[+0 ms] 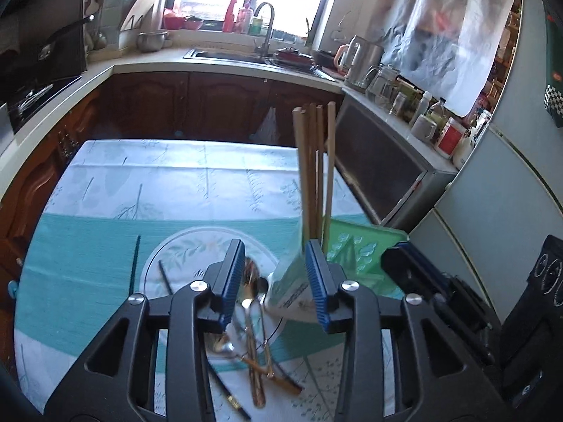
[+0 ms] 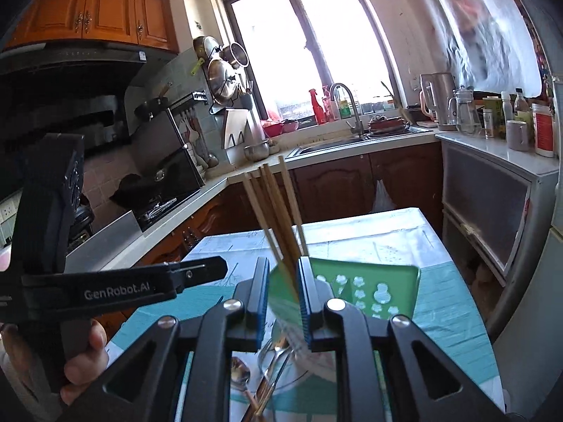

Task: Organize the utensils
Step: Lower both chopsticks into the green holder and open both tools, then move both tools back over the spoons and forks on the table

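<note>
- Right hand-held gripper (image 2: 283,299) clenched on wooden chopsticks (image 2: 278,211), tilted over green holder (image 2: 387,288).
- Left hand-held gripper (image 1: 276,281) released above spoons (image 1: 253,302) on tabletop (image 1: 88,246).

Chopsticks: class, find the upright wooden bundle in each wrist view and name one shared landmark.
Left wrist: chopsticks right of centre, above the right finger.
Right wrist: chopsticks at centre, above the gripper's gap.
Shared landmark: the tap under the window.

- Your tablecloth (image 1: 105,246) is teal and white with pale leaf sprigs.
- The chopsticks (image 1: 316,161) are tan wood.
- Beside them, the tray (image 2: 387,288) is green with white flowers.
- Your gripper pads (image 1: 234,274) are blue.
</note>
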The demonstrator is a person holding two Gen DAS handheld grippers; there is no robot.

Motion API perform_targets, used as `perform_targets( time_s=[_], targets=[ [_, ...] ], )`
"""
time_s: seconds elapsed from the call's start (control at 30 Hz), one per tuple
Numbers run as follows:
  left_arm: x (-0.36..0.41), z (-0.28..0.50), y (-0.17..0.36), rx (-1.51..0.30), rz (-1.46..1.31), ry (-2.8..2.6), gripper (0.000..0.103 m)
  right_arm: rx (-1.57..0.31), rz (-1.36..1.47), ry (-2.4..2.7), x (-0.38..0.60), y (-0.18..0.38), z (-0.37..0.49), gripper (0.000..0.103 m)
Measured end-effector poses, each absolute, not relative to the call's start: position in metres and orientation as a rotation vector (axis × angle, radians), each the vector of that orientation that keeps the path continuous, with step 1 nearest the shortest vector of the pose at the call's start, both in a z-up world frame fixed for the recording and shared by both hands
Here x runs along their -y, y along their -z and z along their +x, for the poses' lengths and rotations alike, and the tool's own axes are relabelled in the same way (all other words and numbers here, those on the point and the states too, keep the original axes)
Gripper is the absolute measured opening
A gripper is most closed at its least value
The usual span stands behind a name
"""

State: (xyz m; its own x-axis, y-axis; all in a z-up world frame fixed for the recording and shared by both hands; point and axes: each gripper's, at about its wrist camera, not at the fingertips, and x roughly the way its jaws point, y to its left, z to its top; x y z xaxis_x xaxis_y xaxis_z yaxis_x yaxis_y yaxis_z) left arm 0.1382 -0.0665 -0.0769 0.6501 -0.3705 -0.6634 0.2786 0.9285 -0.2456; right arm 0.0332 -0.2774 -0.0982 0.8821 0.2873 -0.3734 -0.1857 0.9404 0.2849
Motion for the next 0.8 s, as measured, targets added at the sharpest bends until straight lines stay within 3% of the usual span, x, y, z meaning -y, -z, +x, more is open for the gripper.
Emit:
perform_targets(
  time_s=[0.43, 0.8],
  targets=[
    [0.016, 0.088, 0.123, -0.873, -0.047, 0.221, 0.038, -0.647, 0.194, -0.269, 0.251, 0.136, 0.026, 0.016],
    [0.011, 0.1, 0.173, -1.051, -0.031, 0.226, 0.038, -0.843, 0.178, -0.196, 0.241, 0.173, 0.051, 0.016]
  ],
)
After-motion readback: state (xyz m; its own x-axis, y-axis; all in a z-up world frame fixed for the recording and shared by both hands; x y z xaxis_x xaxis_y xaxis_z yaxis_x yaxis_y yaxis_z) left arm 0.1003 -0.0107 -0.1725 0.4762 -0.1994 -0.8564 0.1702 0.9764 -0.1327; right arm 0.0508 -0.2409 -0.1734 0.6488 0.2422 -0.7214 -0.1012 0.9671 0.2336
